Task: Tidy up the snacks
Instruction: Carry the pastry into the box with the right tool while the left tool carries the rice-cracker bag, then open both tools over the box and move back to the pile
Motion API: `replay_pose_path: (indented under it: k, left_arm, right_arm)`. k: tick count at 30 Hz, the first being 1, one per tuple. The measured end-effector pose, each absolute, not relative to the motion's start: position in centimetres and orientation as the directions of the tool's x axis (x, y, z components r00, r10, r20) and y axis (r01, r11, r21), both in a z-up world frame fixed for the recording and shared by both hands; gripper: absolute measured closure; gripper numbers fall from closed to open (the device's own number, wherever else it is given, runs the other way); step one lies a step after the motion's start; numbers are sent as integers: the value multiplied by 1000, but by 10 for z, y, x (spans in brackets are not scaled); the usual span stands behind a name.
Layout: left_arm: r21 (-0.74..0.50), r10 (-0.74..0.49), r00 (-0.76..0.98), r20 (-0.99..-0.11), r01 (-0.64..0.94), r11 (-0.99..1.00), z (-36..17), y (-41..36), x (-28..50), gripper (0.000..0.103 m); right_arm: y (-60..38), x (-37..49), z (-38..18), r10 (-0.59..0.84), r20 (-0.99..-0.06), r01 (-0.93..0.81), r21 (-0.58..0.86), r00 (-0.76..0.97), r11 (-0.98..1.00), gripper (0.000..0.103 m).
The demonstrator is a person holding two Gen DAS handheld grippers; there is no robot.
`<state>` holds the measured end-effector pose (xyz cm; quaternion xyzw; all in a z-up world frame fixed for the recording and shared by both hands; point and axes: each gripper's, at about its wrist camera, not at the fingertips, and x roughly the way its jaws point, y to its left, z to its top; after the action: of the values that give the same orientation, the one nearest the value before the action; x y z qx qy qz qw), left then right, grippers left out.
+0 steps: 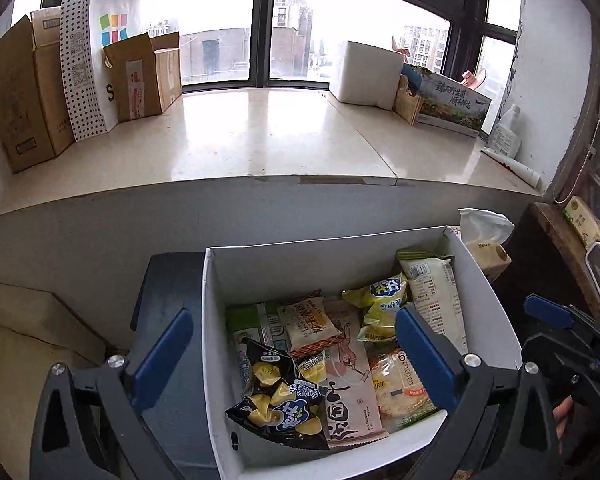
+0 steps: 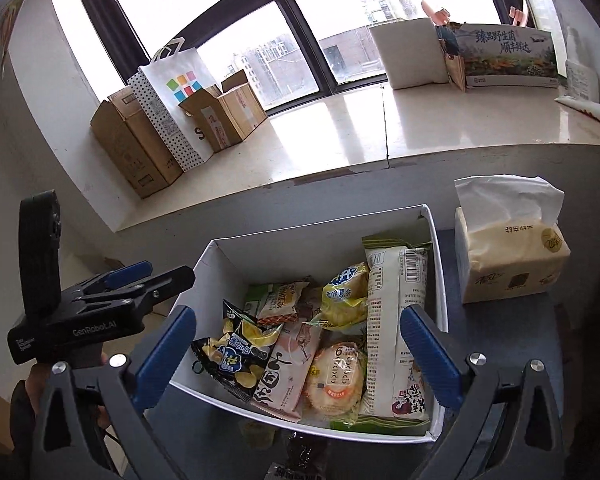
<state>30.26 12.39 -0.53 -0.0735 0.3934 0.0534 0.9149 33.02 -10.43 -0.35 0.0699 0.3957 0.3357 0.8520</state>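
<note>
A white box [image 1: 284,260] [image 2: 300,240] holds several snack packets: a black chip bag [image 1: 280,404] [image 2: 236,356], a yellow chip bag [image 1: 380,304] [image 2: 344,296], a long white packet [image 1: 436,300] [image 2: 396,320], a round rice-cracker pack [image 2: 336,380] and a pink-white packet [image 1: 348,392]. My left gripper [image 1: 296,356] is open and empty above the box's near left. My right gripper [image 2: 300,352] is open and empty above the box's near edge. Each gripper shows in the other's view, the right [image 1: 556,320] and the left [image 2: 140,276].
A tissue pack [image 2: 508,252] [image 1: 484,240] stands right of the box on the dark table [image 2: 500,320]. Behind is a white window sill [image 1: 260,136] with cardboard boxes [image 1: 28,92], a paper bag [image 1: 108,40], a white foam box [image 1: 368,72] and a printed carton [image 1: 452,104].
</note>
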Motion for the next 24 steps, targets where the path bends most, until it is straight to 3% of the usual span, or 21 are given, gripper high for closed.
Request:
replay_pose_path:
  k: [11, 24]
  left_arm:
    - [-147, -72, 720, -690, -43, 988, 17, 105, 223, 0]
    - [-145, -78, 657, -750, -48, 988, -42, 79, 109, 0]
  right_arm:
    - [-135, 252, 9, 633, -594, -642, 239, 497, 728, 0]
    - [-147, 162, -88, 571, -721, -635, 237, 392, 735, 0]
